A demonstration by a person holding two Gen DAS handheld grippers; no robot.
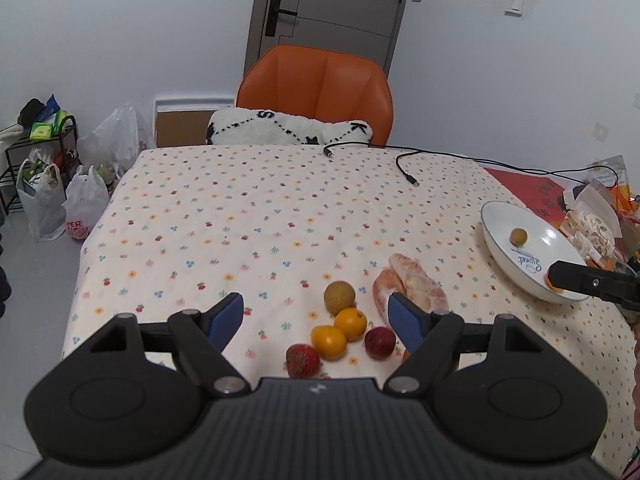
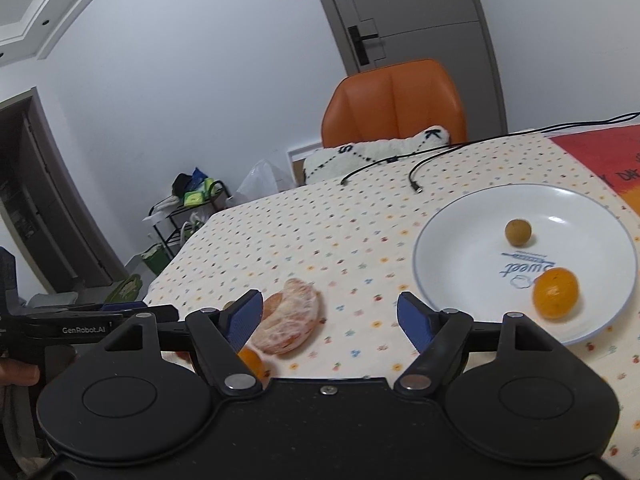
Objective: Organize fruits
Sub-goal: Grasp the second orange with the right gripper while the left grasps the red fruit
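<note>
My left gripper (image 1: 316, 312) stands open over a cluster of fruit: a brownish round fruit (image 1: 339, 297), two oranges (image 1: 351, 323) (image 1: 329, 342), two red netted fruits (image 1: 303, 361) (image 1: 379, 342) and a peeled citrus (image 1: 412, 285). The white plate (image 1: 500, 252) at the right holds a small brown fruit (image 1: 518, 237). In the right wrist view my right gripper (image 2: 328, 314) is open and empty beside the plate (image 2: 448, 248), which holds the small brown fruit (image 2: 518, 232) and an orange (image 2: 556, 292). The peeled citrus (image 2: 290, 322) lies by its left finger.
An orange chair (image 1: 320, 88) with a white cushion (image 1: 288, 126) stands at the table's far edge. Black cables (image 1: 404, 162) lie across the flowered cloth (image 1: 240, 220). Packets (image 1: 592, 224) and a red mat (image 1: 528, 184) sit at the right. Bags (image 1: 60, 200) stand on the floor at the left.
</note>
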